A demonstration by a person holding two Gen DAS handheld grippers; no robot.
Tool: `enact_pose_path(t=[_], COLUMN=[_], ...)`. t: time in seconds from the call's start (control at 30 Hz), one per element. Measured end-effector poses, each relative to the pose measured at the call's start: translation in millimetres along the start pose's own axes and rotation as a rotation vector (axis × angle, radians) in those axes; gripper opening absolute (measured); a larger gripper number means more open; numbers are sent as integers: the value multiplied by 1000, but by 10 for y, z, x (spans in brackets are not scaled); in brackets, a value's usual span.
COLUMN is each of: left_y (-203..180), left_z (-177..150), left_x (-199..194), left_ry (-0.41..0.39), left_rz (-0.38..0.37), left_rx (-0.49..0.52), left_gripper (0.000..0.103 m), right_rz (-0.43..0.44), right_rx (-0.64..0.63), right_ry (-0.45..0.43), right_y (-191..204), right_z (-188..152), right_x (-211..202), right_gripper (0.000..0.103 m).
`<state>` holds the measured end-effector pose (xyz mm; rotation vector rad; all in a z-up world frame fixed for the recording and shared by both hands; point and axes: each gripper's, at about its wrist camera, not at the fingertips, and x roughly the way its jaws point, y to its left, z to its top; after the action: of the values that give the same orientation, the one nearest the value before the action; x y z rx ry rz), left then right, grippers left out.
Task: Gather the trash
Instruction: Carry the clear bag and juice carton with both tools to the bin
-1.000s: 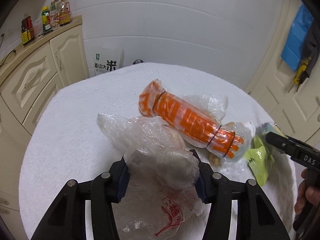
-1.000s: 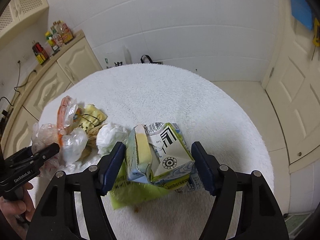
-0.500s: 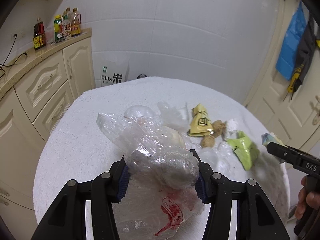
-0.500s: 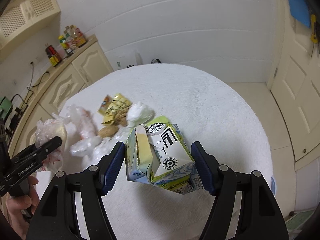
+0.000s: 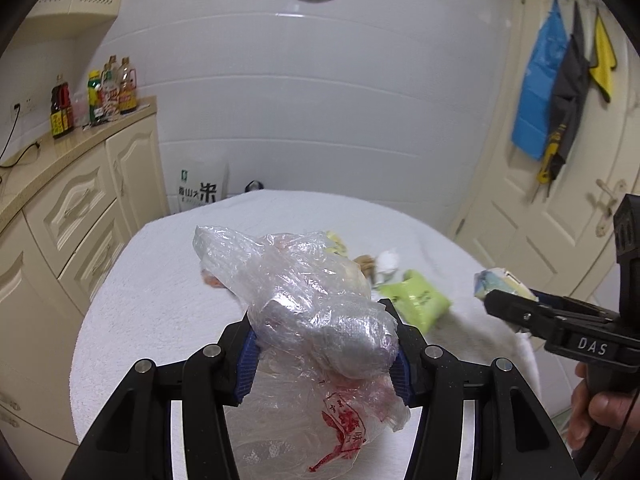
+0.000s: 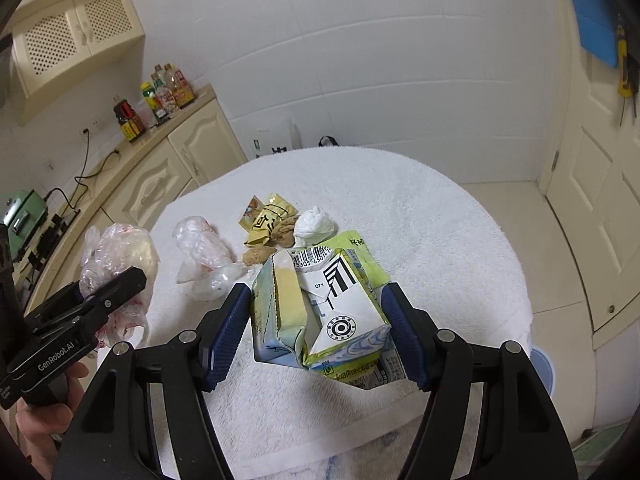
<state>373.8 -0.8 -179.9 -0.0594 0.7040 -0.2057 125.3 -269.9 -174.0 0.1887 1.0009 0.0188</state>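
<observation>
My left gripper (image 5: pixel 324 344) is shut on a crumpled clear plastic bag (image 5: pixel 312 300) with red print and holds it above the near edge of the round table. It also shows at the left of the right wrist view, the left gripper (image 6: pixel 116 292) with its bag (image 6: pixel 120 248). My right gripper (image 6: pixel 320 320) is shut on a crushed green and white drink carton (image 6: pixel 340 312), lifted off the towel. In the left wrist view the right gripper (image 5: pixel 516 308) holds that carton (image 5: pixel 496 280) at the right.
On the white towel over the table (image 6: pixel 440 240) lie a yellow snack wrapper (image 6: pixel 268 216), a white tissue ball (image 6: pixel 316 222), a clear bag (image 6: pixel 200 244), brown scraps (image 6: pixel 256 256) and a green wrapper (image 5: pixel 416 300). Cabinets (image 5: pixel 72 208) stand left, a door (image 5: pixel 540 220) right.
Both grippers have risen and drawn back from the pile, each keeping its load. The trash left on the towel now looks smaller and farther off.
</observation>
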Motion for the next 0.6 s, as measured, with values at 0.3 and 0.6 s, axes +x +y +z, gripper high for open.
enact_pose_path(t=[0.3,0.6], left_y=[14,-65], left_z=[-193,-300], left_x=[-565,-668], left_ry=[-32,7], left_rz=[-49,-55], left_rx=[49,72], left_gripper=[50,50], right_rz=[4,-37], right_rx=[-6,-26], right_ry=[-6,133], right_y=[-58,-109], right_z=[-59,-532], right_x=[-138,297], right_gripper=[64,64])
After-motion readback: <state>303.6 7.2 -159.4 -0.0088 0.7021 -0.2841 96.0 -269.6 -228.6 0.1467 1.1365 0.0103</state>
